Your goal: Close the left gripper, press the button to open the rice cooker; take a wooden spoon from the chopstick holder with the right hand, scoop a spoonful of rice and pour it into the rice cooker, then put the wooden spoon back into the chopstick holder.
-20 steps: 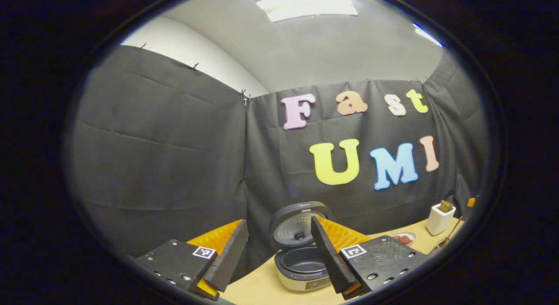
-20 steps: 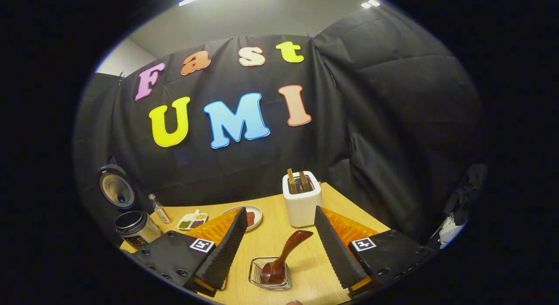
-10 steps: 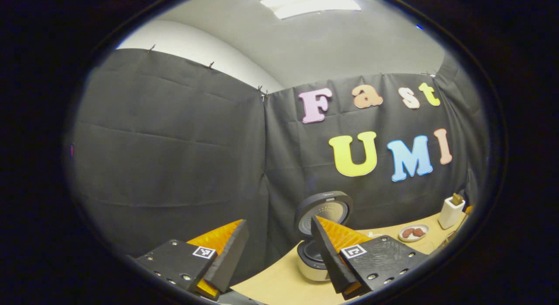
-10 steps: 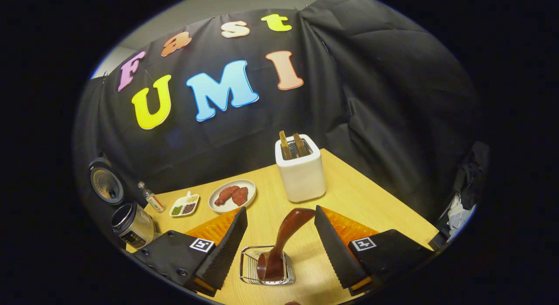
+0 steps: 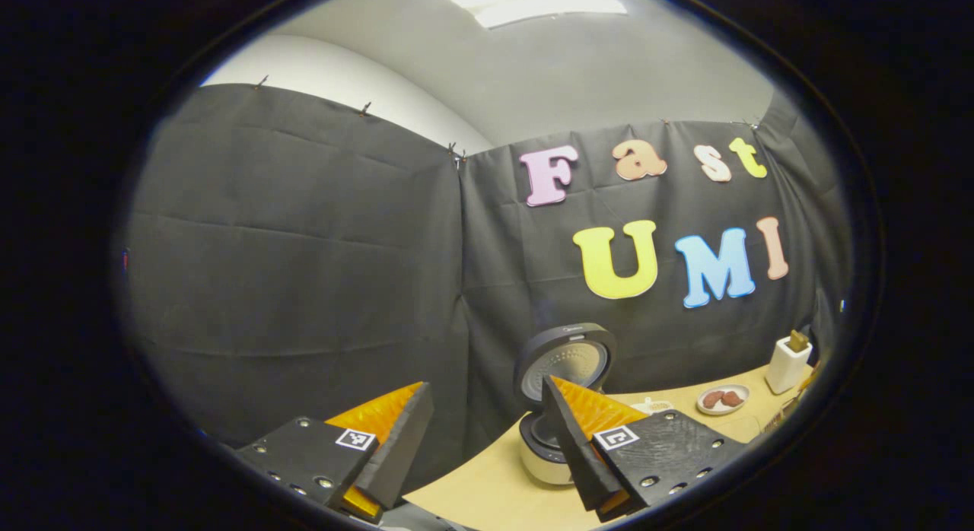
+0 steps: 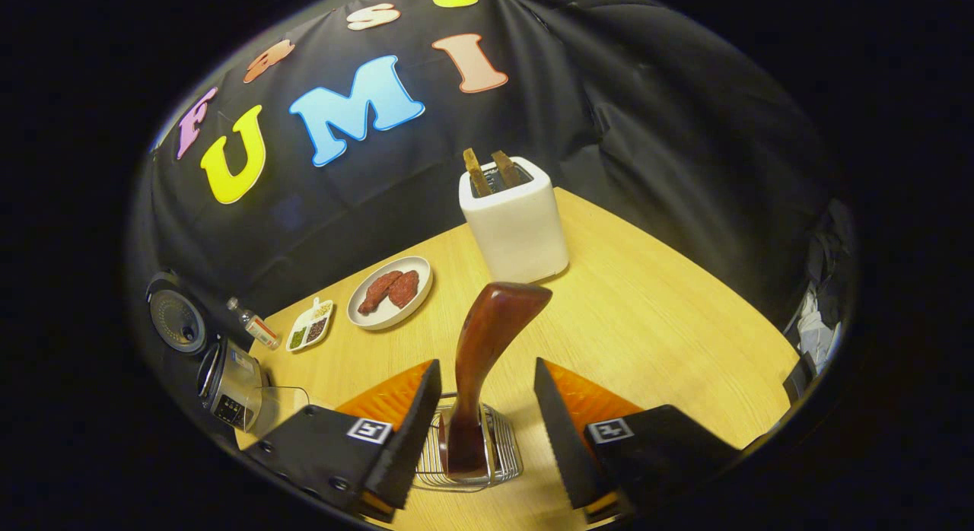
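The rice cooker stands lid-up on the table, far left. The right gripper, jaws apart, straddles the wooden spoon (upright in the wire chopstick holder), seemingly not touching. The left gripper hangs spread, holding nothing.

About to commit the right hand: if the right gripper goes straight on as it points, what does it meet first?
Most likely the wooden spoon, standing in the wire chopstick holder. Its handle rises between the open fingers of the right gripper, untouched. Depth is hard to judge.
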`<state>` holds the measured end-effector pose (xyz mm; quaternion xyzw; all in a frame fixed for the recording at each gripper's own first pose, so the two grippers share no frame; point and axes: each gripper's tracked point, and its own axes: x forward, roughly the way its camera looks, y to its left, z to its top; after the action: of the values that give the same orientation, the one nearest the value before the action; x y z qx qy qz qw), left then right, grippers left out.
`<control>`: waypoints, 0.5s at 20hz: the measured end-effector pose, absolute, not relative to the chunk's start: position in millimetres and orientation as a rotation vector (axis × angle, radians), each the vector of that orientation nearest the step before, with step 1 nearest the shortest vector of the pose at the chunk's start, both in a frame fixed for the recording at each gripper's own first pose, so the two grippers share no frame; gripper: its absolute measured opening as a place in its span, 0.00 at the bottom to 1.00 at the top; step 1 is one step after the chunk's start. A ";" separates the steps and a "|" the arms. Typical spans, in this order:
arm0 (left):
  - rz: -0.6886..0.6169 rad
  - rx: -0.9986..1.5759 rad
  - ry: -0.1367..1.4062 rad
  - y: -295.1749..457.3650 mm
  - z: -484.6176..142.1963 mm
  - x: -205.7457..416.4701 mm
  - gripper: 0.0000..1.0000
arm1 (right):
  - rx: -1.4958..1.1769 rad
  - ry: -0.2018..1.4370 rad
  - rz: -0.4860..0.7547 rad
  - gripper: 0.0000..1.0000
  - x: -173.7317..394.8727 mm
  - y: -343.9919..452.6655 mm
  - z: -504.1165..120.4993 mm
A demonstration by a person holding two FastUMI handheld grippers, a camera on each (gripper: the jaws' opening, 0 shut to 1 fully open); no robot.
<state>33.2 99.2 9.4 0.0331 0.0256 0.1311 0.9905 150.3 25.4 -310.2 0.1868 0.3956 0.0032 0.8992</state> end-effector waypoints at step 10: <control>0.266 0.073 0.067 107.8 1.3 35.2 0.87 | 0.426 0.802 -0.017 0.10 154.5 34.5 -298.9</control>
<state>35.2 107.8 1.3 0.0363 0.0335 0.1326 0.9899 154.5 34.5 -298.9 0.2060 0.3875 -0.0081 0.8985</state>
